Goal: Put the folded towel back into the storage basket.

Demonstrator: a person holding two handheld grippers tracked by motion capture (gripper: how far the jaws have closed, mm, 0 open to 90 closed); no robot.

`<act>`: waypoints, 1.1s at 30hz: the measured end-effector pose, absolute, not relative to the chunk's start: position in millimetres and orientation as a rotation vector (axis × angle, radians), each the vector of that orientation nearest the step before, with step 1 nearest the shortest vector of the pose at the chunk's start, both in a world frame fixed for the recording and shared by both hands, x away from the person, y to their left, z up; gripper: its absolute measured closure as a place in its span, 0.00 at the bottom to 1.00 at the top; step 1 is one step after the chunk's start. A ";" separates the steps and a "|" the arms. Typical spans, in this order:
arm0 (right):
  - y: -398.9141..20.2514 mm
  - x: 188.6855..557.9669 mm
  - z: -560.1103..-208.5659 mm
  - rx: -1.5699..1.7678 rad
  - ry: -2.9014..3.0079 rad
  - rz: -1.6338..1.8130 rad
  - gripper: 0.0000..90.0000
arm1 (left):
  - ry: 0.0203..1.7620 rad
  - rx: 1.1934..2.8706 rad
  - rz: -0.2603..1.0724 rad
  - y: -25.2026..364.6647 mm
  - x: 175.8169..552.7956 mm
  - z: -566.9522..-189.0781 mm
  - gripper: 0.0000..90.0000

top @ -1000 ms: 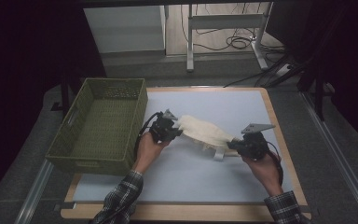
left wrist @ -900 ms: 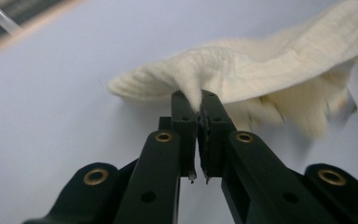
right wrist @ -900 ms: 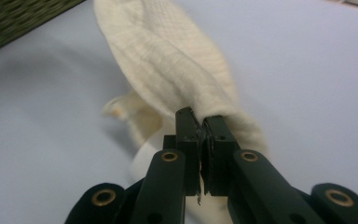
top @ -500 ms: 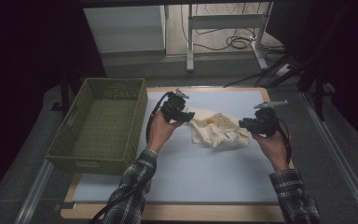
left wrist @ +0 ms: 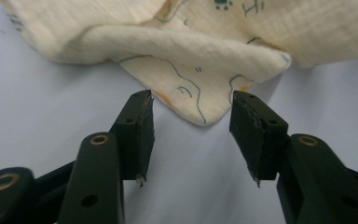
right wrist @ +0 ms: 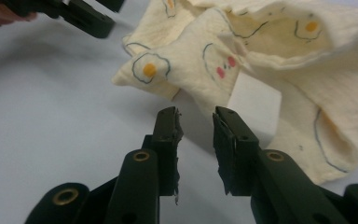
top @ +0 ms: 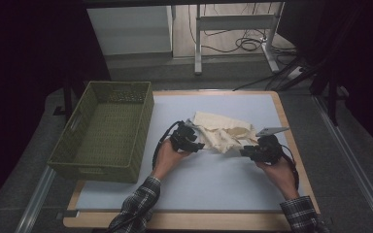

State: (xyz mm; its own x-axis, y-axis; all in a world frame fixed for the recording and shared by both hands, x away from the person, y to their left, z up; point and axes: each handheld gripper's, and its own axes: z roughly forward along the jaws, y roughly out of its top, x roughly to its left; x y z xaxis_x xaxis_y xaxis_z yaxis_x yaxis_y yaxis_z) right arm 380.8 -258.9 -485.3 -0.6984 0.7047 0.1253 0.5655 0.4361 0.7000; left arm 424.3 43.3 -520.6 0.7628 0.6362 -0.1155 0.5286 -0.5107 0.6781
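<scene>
Cloth [top: 222,132] is lying crumpled on the pale blue surface [top: 209,179], cream coloured with little fried-egg drawings on it, just right of the green basket [top: 108,131] but not touching it. Left hand-held gripper [top: 197,144] sits at the cloth's near-left edge; its jaws have just been opening and a pointed corner of the fabric lies in the gap between them, with neither pad pressing on it as far as I can tell from its own camera. Right hand-held gripper [top: 246,152] is at the near-right edge, jaws also just been opening, standing a bit apart with nothing pinched, and a folded egg-print flap sits just past the tips. Both are released.
</scene>
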 end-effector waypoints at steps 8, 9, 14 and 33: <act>-268.2 387.9 -495.4 1.180 2.450 1.069 0.71 | 0.867 2.240 0.247 28.2 426.6 -529.1 0.66; -269.3 387.8 -495.7 1.186 2.451 1.073 0.71 | 0.862 2.235 0.232 27.5 425.9 -528.9 0.76; -271.0 382.7 -495.5 1.180 2.461 1.085 0.71 | 0.851 2.258 0.196 26.8 418.1 -525.0 0.96; -278.6 346.2 -491.5 1.115 2.522 1.109 0.71 | 0.962 2.228 0.190 104.6 331.1 -516.5 0.95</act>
State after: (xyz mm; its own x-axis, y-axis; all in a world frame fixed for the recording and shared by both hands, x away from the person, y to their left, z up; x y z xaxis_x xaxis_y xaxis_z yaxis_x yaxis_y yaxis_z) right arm 346.2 -278.6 -491.5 -0.7060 0.6953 0.1346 0.5693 0.4441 0.6918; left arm 331.1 104.6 -516.5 0.7143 0.6875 -0.1310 0.5860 -0.4851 0.6491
